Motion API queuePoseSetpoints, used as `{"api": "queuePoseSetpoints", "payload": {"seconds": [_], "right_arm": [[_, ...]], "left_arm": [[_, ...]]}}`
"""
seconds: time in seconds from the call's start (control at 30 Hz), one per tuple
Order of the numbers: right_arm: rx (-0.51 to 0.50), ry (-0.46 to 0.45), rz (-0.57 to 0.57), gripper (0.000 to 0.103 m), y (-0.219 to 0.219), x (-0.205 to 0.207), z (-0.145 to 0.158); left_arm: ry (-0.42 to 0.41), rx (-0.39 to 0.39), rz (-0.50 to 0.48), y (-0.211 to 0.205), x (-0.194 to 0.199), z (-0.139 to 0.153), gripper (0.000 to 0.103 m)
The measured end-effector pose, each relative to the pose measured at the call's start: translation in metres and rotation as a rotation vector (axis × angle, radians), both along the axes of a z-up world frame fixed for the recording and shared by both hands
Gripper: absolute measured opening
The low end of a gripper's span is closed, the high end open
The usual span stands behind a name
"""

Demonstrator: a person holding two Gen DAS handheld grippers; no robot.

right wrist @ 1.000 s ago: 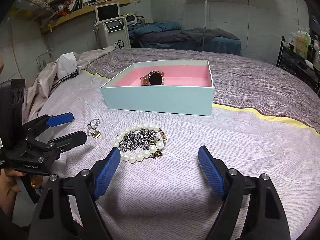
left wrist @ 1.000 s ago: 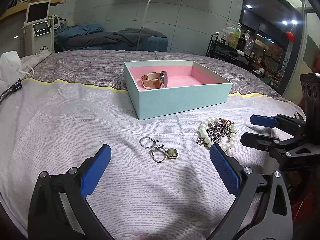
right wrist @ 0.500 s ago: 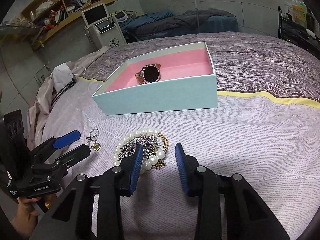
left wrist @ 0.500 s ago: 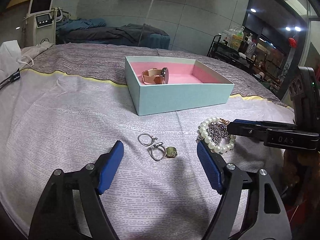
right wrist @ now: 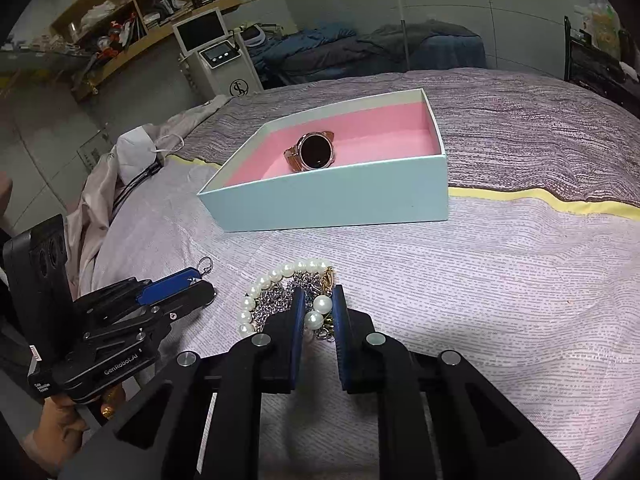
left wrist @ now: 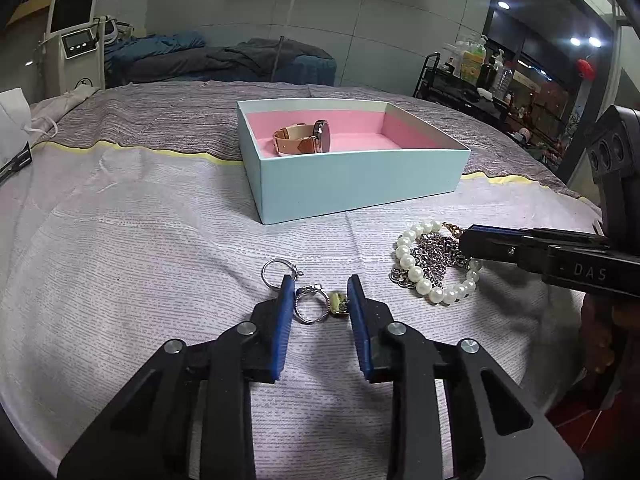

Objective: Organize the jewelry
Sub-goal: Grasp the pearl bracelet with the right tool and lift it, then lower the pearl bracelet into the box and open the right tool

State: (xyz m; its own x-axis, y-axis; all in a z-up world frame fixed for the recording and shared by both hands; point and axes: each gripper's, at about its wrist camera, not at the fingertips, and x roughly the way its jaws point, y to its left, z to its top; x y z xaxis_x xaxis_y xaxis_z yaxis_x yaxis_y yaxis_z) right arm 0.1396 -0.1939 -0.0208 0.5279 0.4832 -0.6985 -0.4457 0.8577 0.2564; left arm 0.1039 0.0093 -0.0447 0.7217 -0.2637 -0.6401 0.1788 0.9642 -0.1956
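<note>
While flat on cloth, ring (left wrist: 310,309) between left hand-held gripper (left wrist: 318,294) pads.

Left tool (left wrist: 318,304) low over the bed, blue pads (left wrist: 282,320) narrowed to a small gap with the ring and charm sitting between them, not clamped. Right tool (right wrist: 318,312) also down low, pads (right wrist: 298,320) drawn close around a pearl of the bracelet (contact on both sides can't be confirmed). The two tools sit side by side, near each other, each gripped from below by a bare hand (right wrist: 56,432).
</note>
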Motion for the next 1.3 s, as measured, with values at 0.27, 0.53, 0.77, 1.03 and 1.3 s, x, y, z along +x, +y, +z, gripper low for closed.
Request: {"api": "queuePoseSetpoints", "payload": {"seconds": [0.27,0.53,0.77,1.03,1.3], "right_arm": [[-0.026,-0.085,0.047,0.013,0.008,-0.010,0.010],[-0.020,-0.148,0.091,0.009,0.014,-0.020,0.023],[0.029,-0.197,0.116,0.009,0.016,-0.023,0.044],[0.034,-0.311,0.128,0.009,0.025,-0.015,0.081],[0.043,-0.379,0.076,0.009,0.025,0.019,0.106]], "left_arm": [[-0.010,-0.015,0.002,0.001,-0.001,0.003,0.017],[-0.036,-0.026,0.003,0.005,-0.004,0.012,0.017],[-0.098,-0.026,-0.003,0.005,0.000,0.035,0.017],[-0.191,-0.035,-0.015,0.008,0.022,0.074,0.017],[-0.272,-0.036,-0.022,0.008,0.052,0.109,0.017]]}}
